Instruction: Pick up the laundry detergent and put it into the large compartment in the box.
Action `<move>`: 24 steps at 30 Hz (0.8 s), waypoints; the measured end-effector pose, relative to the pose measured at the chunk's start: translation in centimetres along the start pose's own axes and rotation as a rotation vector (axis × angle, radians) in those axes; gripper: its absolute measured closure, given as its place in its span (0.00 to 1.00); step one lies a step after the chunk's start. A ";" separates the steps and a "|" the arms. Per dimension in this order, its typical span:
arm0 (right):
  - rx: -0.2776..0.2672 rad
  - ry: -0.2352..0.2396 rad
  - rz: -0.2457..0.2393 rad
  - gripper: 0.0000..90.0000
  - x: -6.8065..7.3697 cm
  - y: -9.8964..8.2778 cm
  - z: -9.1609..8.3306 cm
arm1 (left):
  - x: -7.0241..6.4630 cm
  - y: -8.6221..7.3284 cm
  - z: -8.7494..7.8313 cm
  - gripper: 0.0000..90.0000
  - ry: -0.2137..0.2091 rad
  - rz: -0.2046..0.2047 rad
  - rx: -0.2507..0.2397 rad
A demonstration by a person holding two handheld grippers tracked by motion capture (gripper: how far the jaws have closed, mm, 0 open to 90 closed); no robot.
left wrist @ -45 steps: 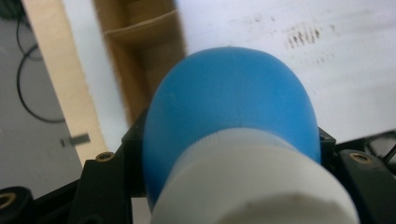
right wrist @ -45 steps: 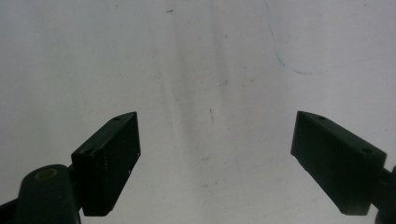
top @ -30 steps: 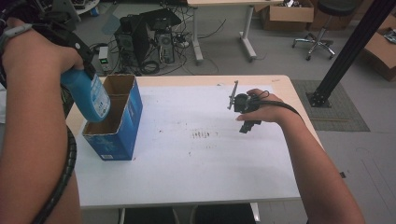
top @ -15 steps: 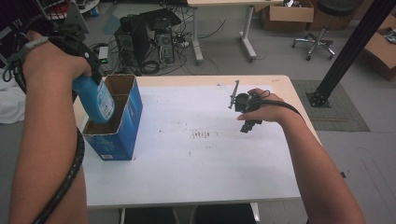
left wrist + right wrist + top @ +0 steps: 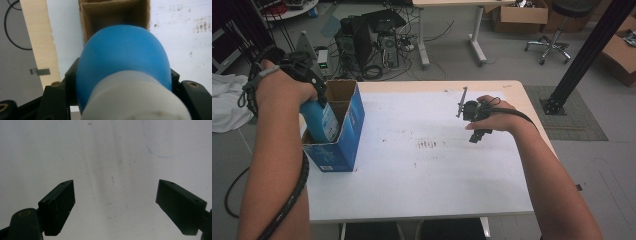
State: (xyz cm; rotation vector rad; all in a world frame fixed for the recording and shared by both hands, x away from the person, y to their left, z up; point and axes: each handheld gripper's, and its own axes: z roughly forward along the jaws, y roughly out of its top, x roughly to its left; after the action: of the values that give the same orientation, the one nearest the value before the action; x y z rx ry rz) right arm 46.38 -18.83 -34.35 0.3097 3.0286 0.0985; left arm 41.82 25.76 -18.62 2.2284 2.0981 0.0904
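A blue bottle [image 5: 320,123] with a white cap end hangs partly inside an open blue cardboard box [image 5: 346,134] at the table's left edge. My left gripper [image 5: 312,98] is shut on the bottle's upper part. In the left gripper view the bottle [image 5: 122,57] bulges between the black jaws of my left gripper [image 5: 123,85], and below it lies the box's brown inside [image 5: 110,13]. My right gripper [image 5: 474,122] rests low over the white table [image 5: 412,185] at the right. In the right gripper view, my right gripper [image 5: 116,202] stands open over the bare tabletop [image 5: 112,150].
Behind the table, computer towers [image 5: 367,40] and cables sit on the floor. A black slanted post [image 5: 584,50] stands at the right, with a chair [image 5: 557,30] and cardboard boxes [image 5: 517,12] beyond. A white cloth [image 5: 224,100] lies at the far left.
My left hand has come down and carried the blue bottle lower into the box. The right hand has stayed where it was.
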 end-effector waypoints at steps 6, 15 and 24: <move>0.001 -0.001 -0.007 0.18 0.2 0.1 0.1 | -0.1 0.0 2.6 0.44 -0.022 0.003 0.025; 0.007 0.001 -0.013 0.18 0.3 0.1 0.4 | 0.0 0.2 5.5 0.44 -0.038 0.004 0.044; 0.010 0.005 -0.008 0.18 0.3 -0.1 0.6 | -0.1 0.3 7.5 0.44 -0.027 0.013 0.065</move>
State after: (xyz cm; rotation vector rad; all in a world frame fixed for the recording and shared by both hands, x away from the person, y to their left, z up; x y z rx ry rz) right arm 46.16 -18.82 -34.94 0.2982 3.0363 0.0845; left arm 42.88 25.53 -26.03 2.2665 2.1020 -0.0070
